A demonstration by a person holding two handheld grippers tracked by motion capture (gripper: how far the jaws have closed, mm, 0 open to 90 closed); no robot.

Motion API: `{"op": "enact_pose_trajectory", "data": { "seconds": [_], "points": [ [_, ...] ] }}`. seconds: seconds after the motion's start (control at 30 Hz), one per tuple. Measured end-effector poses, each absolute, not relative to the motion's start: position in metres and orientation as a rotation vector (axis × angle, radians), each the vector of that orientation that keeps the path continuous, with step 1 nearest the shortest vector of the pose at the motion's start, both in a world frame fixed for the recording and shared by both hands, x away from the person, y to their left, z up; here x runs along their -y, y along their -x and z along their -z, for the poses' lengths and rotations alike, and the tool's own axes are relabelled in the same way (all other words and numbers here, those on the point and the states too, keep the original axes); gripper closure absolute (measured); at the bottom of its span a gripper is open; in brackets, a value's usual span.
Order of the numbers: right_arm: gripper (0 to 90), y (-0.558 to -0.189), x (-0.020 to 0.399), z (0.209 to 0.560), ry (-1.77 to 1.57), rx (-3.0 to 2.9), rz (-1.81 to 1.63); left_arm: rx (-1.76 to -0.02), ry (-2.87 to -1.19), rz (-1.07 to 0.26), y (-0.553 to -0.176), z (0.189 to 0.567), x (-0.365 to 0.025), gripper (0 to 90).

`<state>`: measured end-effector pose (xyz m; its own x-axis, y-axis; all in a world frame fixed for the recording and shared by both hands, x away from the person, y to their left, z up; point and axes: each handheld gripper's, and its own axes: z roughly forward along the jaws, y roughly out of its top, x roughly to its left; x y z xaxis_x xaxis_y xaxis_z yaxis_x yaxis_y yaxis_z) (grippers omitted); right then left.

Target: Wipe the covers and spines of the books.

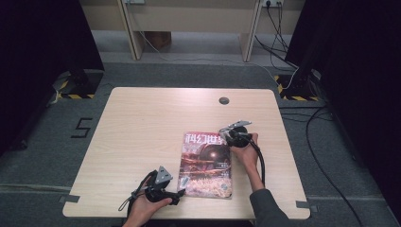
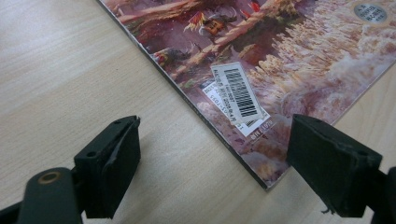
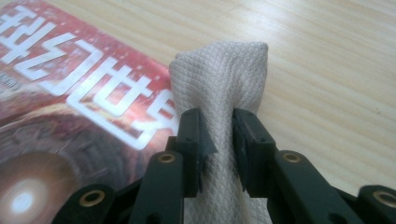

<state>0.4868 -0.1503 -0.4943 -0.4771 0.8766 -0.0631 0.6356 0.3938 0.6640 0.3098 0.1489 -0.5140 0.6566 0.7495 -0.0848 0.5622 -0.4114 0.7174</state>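
wiping a magazine cover with a cloth

right gripper [image 3: 217, 135] clenched on a bunched white waffle-weave cloth [image 3: 219, 79], poised at the top right corner of the glossy red-titled magazine [image 1: 207, 164], likely for wiping; left gripper [image 2: 215, 163] released, straddling the lower left corner, probably to steady it. pale wooden table [image 1: 142, 123], grey carpeted floor [image 1: 189, 71], black curtains [image 1: 42, 47] either side.

Table [image 1: 142, 123] evenly lit from above; dark room edges; soft shadows; near jaws blurred in gripper views.

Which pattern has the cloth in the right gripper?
Off-white cloth: fine diamond weave, clearest in right gripper view.
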Motion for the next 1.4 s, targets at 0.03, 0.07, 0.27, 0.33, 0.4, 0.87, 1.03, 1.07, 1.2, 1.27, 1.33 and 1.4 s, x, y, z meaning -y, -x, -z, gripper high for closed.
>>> {"op": "enact_pose_trajectory", "data": {
  "seconds": [0.03, 0.07, 0.27, 0.33, 0.4, 0.87, 1.03, 1.07, 1.2, 1.27, 1.33, 1.4],
  "points": [
    [73.3, -0.489, 0.149, 0.494, -1.305, -2.252, -0.800, -1.013, -2.129, -0.320, -0.310, 0.514, -0.149, 16.6],
    [73.3, -0.491, 0.148, 0.493, -1.304, -2.252, -0.789, -1.014, -2.129, -0.319, -0.310, 0.514, -0.149, 16.5],
    [73.9, -0.498, 0.135, 0.491, -1.264, -2.246, -0.697, -1.012, -2.132, -0.323, -0.310, 0.514, -0.149, 16.6],
    [73.8, -0.497, 0.129, 0.491, -1.208, -2.252, -0.667, -1.015, -2.131, -0.314, -0.310, 0.514, -0.149, 16.6],
    [73.4, -0.497, 0.127, 0.491, -1.201, -2.252, -0.678, -1.015, -2.133, -0.309, -0.311, 0.514, -0.149, 16.3],
    [73.3, -0.491, 0.083, 0.493, -1.132, -2.328, -0.770, -1.016, -2.139, -0.316, -0.311, 0.513, -0.149, 16.2],
    [73.4, -0.493, 0.062, 0.494, -1.112, -2.347, -0.787, -1.014, -2.137, -0.319, -0.310, 0.513, -0.148, 16.4],
    [73.4, -0.494, 0.057, 0.494, -1.109, -2.353, -0.791, -1.014, -2.138, -0.318, -0.310, 0.513, -0.148, 16.4],
    [73.4, -0.496, 0.036, 0.494, -1.074, -2.385, -0.801, -1.016, -2.140, -0.316, -0.311, 0.513, -0.148, 16.1],
    [73.4, -0.496, 0.026, 0.494, -1.055, -2.393, -0.802, -1.013, -2.139, -0.319, -0.310, 0.513, -0.148, 16.1],
    [73.4, -0.496, 0.018, 0.495, -1.040, -2.395, -0.805, -1.010, -2.140, -0.320, -0.310, 0.513, -0.148, 16.3],
    [73.4, -0.496, 0.012, 0.495, -1.023, -2.408, -0.795, -1.015, -2.139, -0.318, -0.310, 0.513, -0.149, 16.3]
  ]
}}
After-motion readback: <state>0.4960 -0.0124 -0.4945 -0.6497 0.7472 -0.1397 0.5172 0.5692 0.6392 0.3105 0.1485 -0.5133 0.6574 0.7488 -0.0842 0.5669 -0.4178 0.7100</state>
